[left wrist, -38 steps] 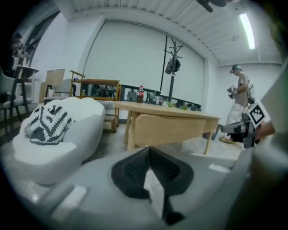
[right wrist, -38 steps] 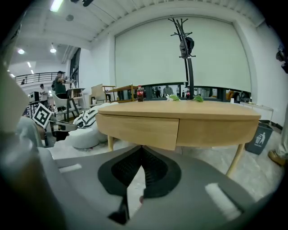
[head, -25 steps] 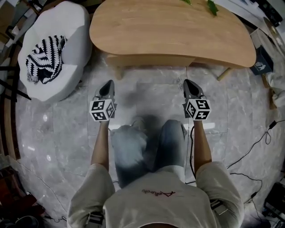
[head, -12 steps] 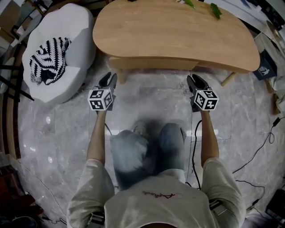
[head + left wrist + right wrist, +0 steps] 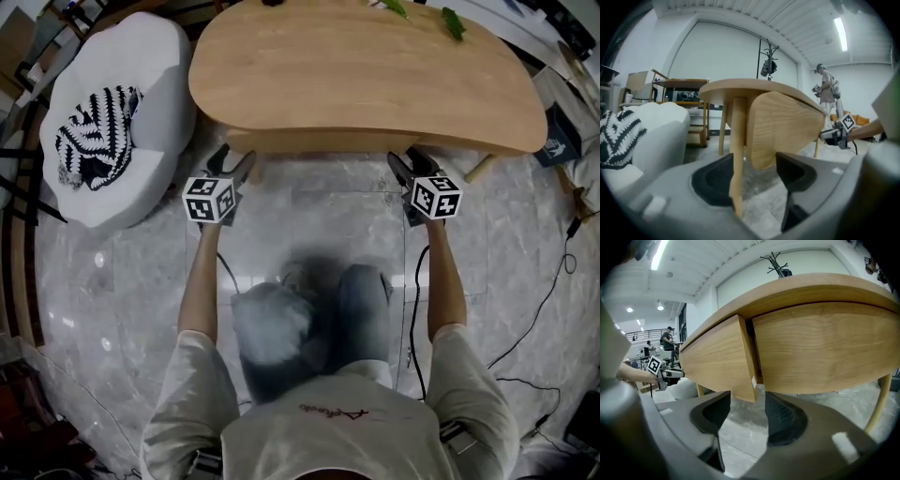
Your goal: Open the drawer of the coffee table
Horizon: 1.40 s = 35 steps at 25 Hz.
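Note:
The light wooden coffee table (image 5: 366, 70) fills the top of the head view, its drawer front (image 5: 319, 141) under the near edge. My left gripper (image 5: 232, 161) is at the drawer's left end and my right gripper (image 5: 405, 161) at its right end. Both have just been opening and stand open, gripping nothing. In the left gripper view the left gripper (image 5: 754, 176) has a table leg (image 5: 737, 154) and the drawer's end panel (image 5: 783, 126) just ahead of its gap. In the right gripper view the drawer's corner (image 5: 747, 380) hangs just above the right gripper (image 5: 747, 411).
A white cushioned seat (image 5: 141, 84) with a black-and-white knitted throw (image 5: 89, 131) stands left of the table. Cables (image 5: 534, 309) trail over the marble floor at the right. My knees (image 5: 309, 319) are close behind the grippers. A person (image 5: 827, 89) stands far off.
Both grippers have moved forward to the table's front edge, reaching the ends of the drawer. Their jaws were shut and are now wide open.

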### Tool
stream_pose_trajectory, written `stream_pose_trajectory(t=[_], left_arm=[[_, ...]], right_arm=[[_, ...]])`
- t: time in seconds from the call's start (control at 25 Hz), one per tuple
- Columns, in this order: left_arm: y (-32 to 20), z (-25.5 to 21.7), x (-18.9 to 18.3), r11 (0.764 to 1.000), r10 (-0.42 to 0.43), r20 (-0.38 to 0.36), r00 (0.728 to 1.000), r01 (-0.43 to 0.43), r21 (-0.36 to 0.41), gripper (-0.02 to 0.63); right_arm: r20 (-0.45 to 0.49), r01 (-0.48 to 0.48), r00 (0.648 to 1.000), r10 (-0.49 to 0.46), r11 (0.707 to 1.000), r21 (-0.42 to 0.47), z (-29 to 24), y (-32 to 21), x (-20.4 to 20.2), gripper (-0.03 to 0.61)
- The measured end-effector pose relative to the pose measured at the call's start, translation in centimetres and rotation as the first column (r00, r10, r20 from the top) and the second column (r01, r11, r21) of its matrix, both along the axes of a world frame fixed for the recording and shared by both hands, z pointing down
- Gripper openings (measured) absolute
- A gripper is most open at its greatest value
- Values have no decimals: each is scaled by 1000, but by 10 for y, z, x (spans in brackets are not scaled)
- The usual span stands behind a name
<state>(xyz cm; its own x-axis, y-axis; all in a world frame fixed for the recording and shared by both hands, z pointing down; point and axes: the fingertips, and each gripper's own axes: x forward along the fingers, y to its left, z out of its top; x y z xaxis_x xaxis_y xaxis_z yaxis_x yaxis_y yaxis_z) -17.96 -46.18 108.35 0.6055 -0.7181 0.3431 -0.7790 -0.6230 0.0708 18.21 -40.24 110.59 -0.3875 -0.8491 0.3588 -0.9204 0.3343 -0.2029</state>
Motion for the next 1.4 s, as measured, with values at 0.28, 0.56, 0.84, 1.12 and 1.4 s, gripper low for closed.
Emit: stream_pose_trajectory(t=[0.28,0.56,0.84,1.12,1.4], left_arm=[[2,-1,15,995,98,-16,995,-98,13,279],[2,-3,20,995,96,-24,995,-96,23,261],[25,-2,14,995,94,-25,995,-94,16,259],[77,-3,8,996,85,-16,996,-85,-4,261],[123,-4,6,997,70,-10,998,-70,-16,261]], right_arm=[[-38,67,997,-67,998,12,-2,-2,-7,192],[-69,74,995,-74,997,0,-3,-1,-7,181],[-63,77,995,-77,997,4,-4,22,-13,179],[-63,84,994,-84,996,-4,-4,74,-19,178],[-63,86,994,-86,996,-14,-5,116,-20,179]])
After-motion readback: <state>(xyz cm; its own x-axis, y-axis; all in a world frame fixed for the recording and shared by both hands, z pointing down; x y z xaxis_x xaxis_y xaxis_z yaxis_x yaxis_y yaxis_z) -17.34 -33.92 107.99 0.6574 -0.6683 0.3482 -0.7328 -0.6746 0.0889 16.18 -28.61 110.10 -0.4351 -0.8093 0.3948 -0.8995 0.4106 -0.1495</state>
